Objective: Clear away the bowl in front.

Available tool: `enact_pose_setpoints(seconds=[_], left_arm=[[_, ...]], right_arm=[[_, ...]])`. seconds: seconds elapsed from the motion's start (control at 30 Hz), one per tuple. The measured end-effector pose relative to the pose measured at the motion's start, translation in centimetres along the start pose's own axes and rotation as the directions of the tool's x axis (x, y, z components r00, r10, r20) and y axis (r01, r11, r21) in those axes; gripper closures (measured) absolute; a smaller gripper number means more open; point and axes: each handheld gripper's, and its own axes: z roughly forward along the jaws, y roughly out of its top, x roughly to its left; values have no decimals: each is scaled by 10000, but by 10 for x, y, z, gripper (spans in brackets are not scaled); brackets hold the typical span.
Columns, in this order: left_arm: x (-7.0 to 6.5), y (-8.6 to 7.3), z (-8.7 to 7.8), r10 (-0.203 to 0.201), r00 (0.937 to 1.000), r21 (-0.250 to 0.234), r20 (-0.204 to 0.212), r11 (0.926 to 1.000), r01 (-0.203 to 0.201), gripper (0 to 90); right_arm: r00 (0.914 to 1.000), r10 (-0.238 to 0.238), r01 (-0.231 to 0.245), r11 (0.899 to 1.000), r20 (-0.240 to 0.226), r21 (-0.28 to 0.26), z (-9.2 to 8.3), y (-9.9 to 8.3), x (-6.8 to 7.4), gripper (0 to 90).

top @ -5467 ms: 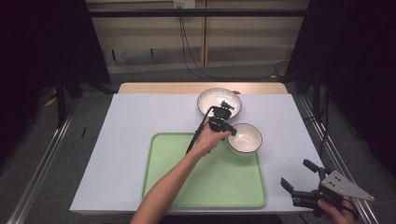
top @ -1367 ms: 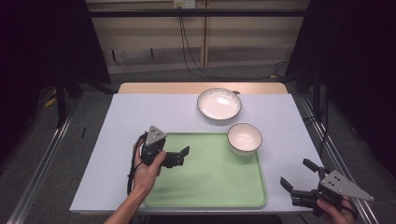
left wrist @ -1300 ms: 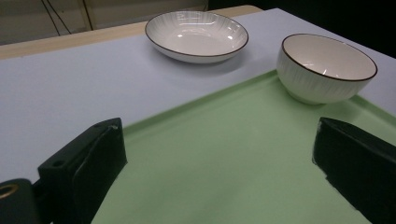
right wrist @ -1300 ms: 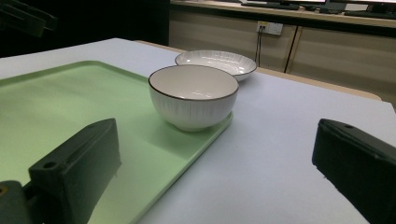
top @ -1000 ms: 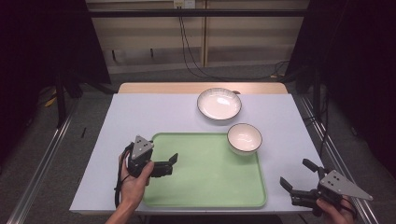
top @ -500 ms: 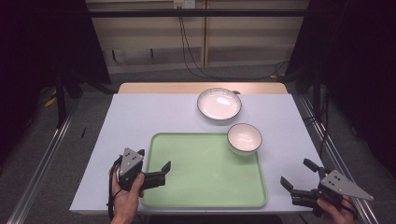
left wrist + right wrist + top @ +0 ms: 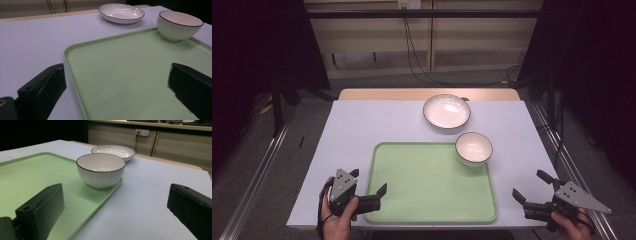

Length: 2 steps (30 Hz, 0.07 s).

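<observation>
Green tray (image 7: pixel 432 185) centred on tabletop (image 7: pixel 362 130). Small bowl (image 7: pixel 473 148) sits in tray's far right corner; plate (image 7: pixel 446 111) on tabletop just beyond. Left gripper (image 7: pixel 368 194) at tray's near left corner, fingers wide apart, empty. Right gripper (image 7: pixel 529 191) off tray's near right, fingers spread, empty. Bowl lies ahead of right gripper, likely nearer to it.

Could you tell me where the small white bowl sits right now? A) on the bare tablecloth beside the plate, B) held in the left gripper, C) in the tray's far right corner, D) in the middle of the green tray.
C: the small bowl rests in the far right corner of the green tray, close to its rim, with the plate on the cloth beyond it.
</observation>
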Motion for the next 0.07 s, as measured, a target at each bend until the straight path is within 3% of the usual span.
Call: enact_pose_setpoints(seconds=[0.07], left_arm=[[0, 0, 0, -70, 10000, -88, 69, 9999, 70, 17]], right_arm=[[10000, 11, -11, 10000, -29, -2, 0, 0, 0, 6]])
